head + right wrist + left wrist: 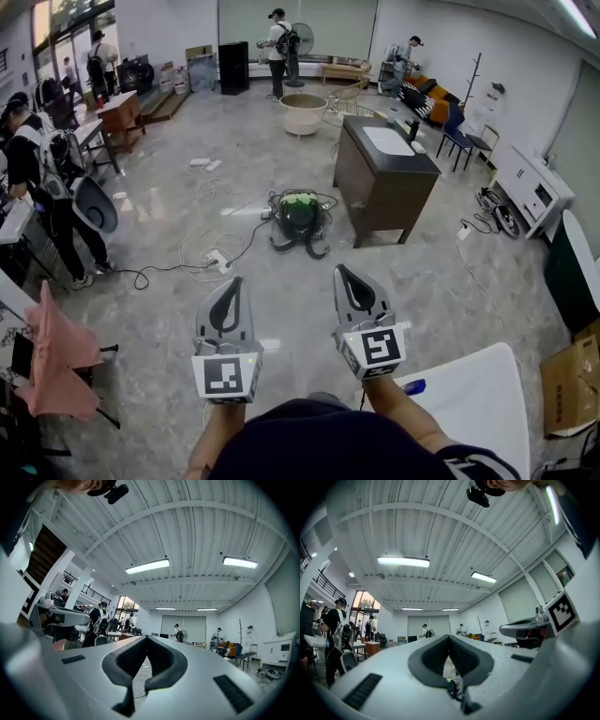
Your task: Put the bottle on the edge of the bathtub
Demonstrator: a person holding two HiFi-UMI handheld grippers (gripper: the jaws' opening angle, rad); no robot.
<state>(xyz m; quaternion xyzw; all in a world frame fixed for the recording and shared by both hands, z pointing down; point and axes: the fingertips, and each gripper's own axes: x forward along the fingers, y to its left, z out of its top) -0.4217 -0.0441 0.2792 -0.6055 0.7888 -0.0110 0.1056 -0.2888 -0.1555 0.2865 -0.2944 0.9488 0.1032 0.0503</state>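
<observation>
Grey marble floor (281,319), big open room. L gripper (231,286) and R gripper (343,274) held out ahead, each w/ jaws tip-to-tip, nothing between. Bottle not in any view. Round beige tub (303,112) far across room (prob. the bathtub). Fits bottle-fetch or bottle already placed. Walking: mind cables (178,269).
</observation>
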